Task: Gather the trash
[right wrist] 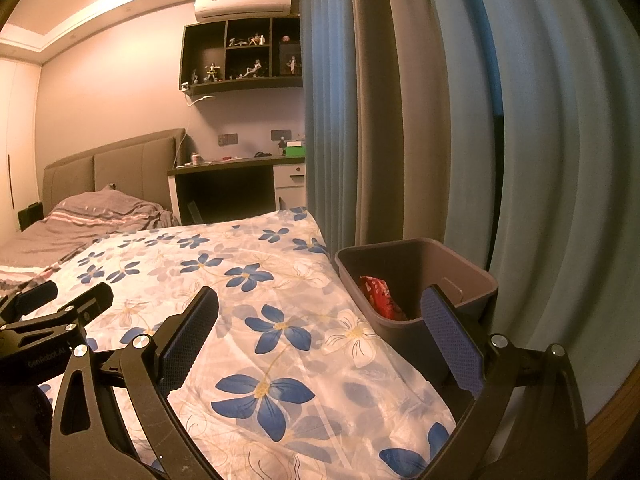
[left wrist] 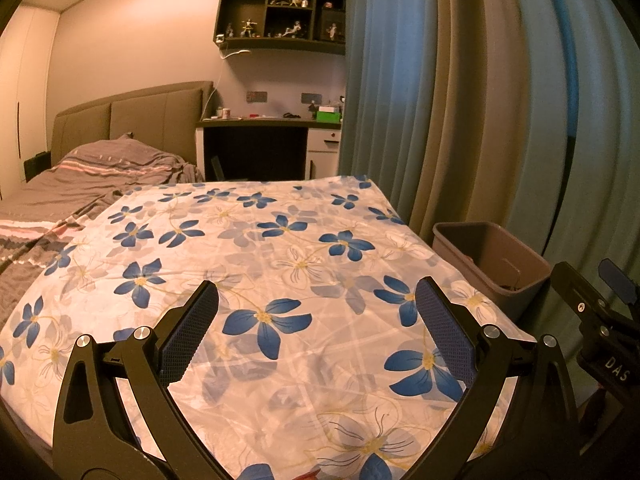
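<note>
left tool [left wrist: 316, 328] spread, empty, above floral cloth [left wrist: 240, 248] | right tool [right wrist: 320, 332] spread, empty | red wrapper [right wrist: 378, 296] already in bin [right wrist: 476, 276] (beside the cloth's edge) | risk: a low sweep could snag the cloth or tip the bin

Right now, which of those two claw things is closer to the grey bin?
Right. The right gripper hangs open beside the grey bin, one finger in front of its rim. The left gripper, also open, sits farther over the flowered sheet.
</note>
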A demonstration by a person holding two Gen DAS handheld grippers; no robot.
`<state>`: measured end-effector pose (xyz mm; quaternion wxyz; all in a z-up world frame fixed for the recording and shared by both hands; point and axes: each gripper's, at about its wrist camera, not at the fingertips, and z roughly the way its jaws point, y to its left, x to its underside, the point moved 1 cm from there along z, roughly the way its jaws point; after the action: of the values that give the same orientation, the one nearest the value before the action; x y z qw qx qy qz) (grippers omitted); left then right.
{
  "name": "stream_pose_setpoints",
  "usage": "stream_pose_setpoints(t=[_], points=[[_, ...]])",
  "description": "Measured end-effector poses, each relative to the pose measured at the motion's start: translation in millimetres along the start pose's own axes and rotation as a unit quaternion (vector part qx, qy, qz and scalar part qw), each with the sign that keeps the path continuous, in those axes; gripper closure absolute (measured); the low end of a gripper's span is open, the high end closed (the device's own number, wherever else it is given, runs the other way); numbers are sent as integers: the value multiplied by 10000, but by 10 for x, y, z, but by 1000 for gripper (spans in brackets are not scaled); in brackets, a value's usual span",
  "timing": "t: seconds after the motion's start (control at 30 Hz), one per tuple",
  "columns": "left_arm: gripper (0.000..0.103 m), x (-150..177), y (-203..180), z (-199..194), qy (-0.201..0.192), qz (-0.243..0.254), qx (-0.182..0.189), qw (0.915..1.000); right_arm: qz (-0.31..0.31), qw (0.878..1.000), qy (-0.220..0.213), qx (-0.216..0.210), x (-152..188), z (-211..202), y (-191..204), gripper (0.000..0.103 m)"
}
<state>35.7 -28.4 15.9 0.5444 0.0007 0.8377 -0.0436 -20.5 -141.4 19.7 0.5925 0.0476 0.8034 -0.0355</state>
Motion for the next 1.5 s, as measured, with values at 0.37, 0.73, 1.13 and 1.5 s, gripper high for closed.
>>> stream_pose_setpoints(t=[0.37,0.73,1.13,1.5], points=[[6,0,-5,2,0,0,-1,10000,7,10000,-2,-3,-4,-7,12,6],[6,0,-8,5,6,-1,1,10000,11,10000,5,-9,-3,4,-12,6],[8,9,-31,2,-7,34,16,10000,18,10000,10,-13,-1,4,-11,6],[27,40,-67,3,31,125,15,9999,24,10000,3,-15,-3,1,-16,6]])
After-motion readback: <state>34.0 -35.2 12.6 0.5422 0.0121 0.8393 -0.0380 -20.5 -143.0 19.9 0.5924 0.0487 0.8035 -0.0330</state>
